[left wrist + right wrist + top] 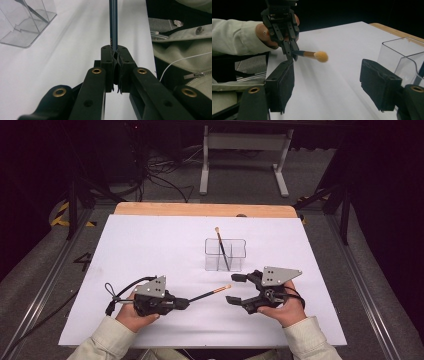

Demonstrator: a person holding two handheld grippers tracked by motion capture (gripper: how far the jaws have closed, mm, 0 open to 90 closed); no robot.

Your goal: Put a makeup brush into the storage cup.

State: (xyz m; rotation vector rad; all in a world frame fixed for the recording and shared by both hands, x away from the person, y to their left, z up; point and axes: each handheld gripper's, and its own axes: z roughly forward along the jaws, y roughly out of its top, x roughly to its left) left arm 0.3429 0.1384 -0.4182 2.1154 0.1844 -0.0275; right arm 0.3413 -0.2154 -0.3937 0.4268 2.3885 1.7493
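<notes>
Black left gripper point(187, 303), jaws clamped on a slim dark brush point(210, 293) with a round orange tip, held above white table point(150, 250). Right gripper point(235, 289) gapes, empty, beside a clear box point(225, 254).

The white bench point(150, 250) lies bare across its whole left half and along the near edge between the two hands, so a tool could pass there freely. The one thing standing on it is the clear holder point(225, 254), right of the middle, with a brush point(221, 247) leaning out of its top. The left tool point(186, 303) carries a second brush point(210, 293) that reaches toward the right tool point(233, 289), narrowing the gap between them just in front of the holder.
</notes>
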